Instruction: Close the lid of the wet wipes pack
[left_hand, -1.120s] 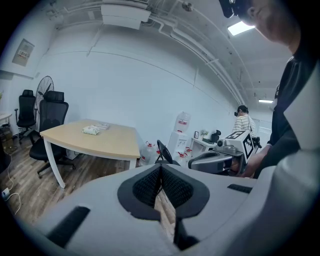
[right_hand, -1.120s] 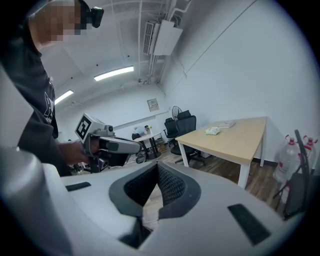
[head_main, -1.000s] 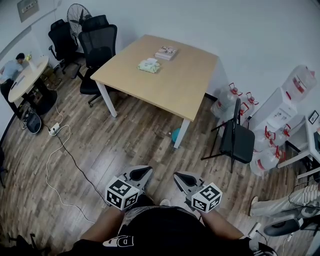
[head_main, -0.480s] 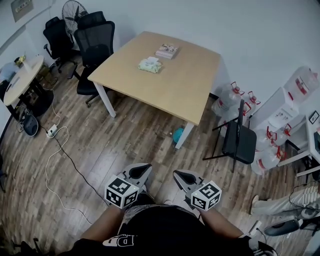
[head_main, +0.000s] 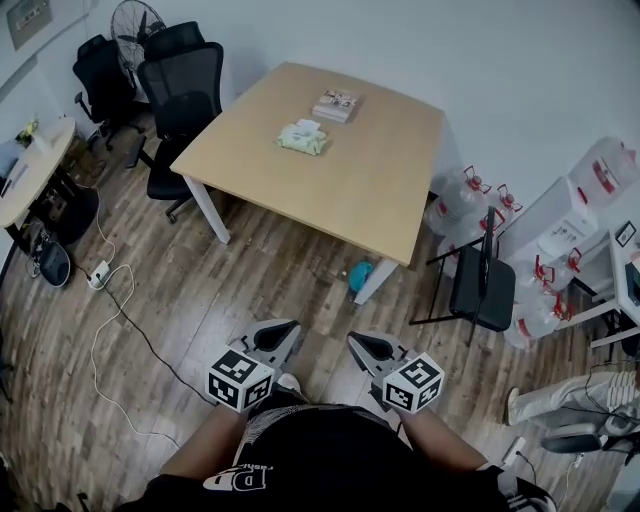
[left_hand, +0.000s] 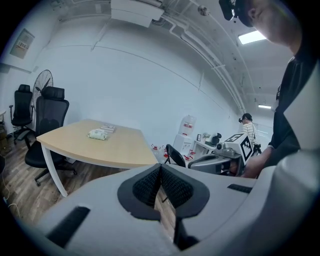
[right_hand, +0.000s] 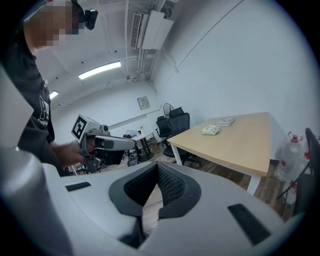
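The pale green wet wipes pack (head_main: 302, 137) lies on the far part of the wooden table (head_main: 370, 190), next to a flat booklet (head_main: 336, 105). It also shows small in the left gripper view as the pack (left_hand: 98, 134) and in the right gripper view as the pack (right_hand: 210, 130). My left gripper (head_main: 281, 334) and right gripper (head_main: 364, 347) are held side by side over the floor, well short of the table. Both have their jaws shut with nothing between them. Whether the pack's lid is up I cannot make out at this distance.
Black office chairs (head_main: 183, 85) and a fan (head_main: 134, 22) stand left of the table. A folding chair (head_main: 478, 285) and several water bottles (head_main: 478, 205) are at its right. A white cable (head_main: 110, 320) trails over the wooden floor. A round table (head_main: 28, 170) is at far left.
The table has drawn nearer and lower in the head view as I walk toward it. Both grippers keep their place in front of my body, still shut.
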